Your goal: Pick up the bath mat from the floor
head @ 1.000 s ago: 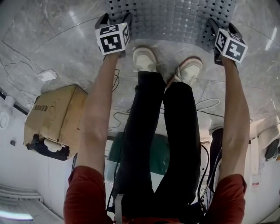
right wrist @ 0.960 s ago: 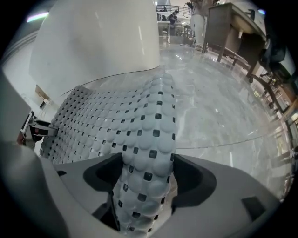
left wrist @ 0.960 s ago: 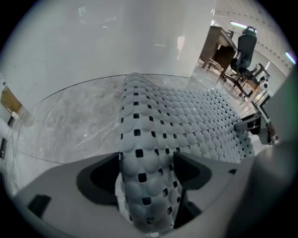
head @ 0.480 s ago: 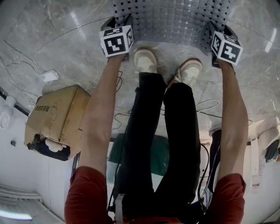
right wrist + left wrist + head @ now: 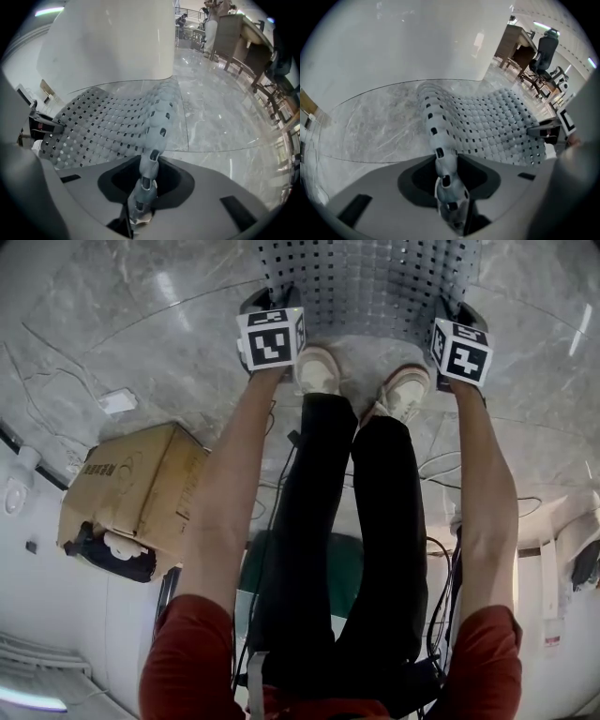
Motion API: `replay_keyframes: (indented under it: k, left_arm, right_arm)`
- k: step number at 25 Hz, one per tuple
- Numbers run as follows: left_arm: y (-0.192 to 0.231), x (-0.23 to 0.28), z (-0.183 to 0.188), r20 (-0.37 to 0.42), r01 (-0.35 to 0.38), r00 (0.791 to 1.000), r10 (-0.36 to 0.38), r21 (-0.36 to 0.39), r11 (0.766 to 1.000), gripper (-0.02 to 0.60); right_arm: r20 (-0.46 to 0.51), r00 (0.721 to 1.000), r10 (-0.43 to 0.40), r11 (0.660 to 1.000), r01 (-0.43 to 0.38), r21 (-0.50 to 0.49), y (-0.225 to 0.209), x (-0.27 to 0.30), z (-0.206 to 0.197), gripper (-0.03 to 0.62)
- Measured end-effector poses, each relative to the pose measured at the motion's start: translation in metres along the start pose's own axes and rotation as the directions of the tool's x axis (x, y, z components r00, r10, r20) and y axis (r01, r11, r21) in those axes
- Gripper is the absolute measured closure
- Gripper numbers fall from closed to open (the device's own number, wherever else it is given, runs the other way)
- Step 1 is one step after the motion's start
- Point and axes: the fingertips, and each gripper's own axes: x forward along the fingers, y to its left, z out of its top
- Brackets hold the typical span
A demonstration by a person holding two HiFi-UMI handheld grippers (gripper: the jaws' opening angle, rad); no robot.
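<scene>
The grey perforated bath mat [image 5: 366, 282] lies on the marble floor ahead of the person's shoes. My left gripper [image 5: 272, 298] pinches the mat's near left corner, and my right gripper [image 5: 457, 313] its near right corner. In the left gripper view the mat's folded edge [image 5: 440, 154] runs down between the jaws of the left gripper [image 5: 451, 199]. The right gripper [image 5: 143, 197] clamps the mat [image 5: 112, 124] the same way. Both pairs of jaws have just been closing with the mat's edge between them. The mat rises from the floor at both grips.
A cardboard box [image 5: 131, 493] stands on the floor at the left, with a small white block [image 5: 117, 401] beyond it. Cables [image 5: 441, 465] trail near the person's feet [image 5: 317, 369]. A white curved wall [image 5: 417, 42] stands behind the mat. An office chair [image 5: 546, 51] and desks are farther off.
Both grippers have shut on the mat's near edge and drawn toward each other. The edge between them has lifted and bowed off the floor.
</scene>
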Motion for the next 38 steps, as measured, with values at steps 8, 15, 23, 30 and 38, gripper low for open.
replay_keyframes:
  k: [8, 15, 23, 30, 38]
  left_arm:
    - [-0.023, -0.037, 0.003, -0.016, -0.004, 1.000, 0.004, 0.003, 1.000, 0.457]
    - [-0.041, -0.083, 0.009, -0.013, 0.008, 1.000, -0.008, -0.022, 1.000, 0.460]
    - [-0.049, -0.164, 0.030, 0.007, 0.025, 1.000, -0.025, 0.001, 1.000, 0.462]
    - [-0.069, -0.242, 0.048, 0.032, 0.032, 0.999, -0.033, 0.008, 0.999, 0.465]
    - [-0.092, -0.349, 0.064, 0.066, 0.036, 0.997, -0.034, -0.032, 0.999, 0.468]
  right_arm:
    - [-0.016, 1.000, 0.001, 1.000, -0.001, -0.002, 0.023, -0.044, 0.000, 0.536]
    - [-0.024, 0.999, -0.022, 0.997, 0.023, 0.068, 0.027, -0.095, 0.005, 0.539]
    - [-0.010, 1.000, -0.027, 0.996, 0.028, 0.079, 0.044, -0.177, 0.023, 0.539]
    - [0.000, 0.999, -0.045, 0.988, 0.044, 0.145, 0.043, -0.259, 0.041, 0.539]
    - [0.026, 0.998, -0.061, 0.983, 0.056, 0.174, 0.046, -0.362, 0.064, 0.540]
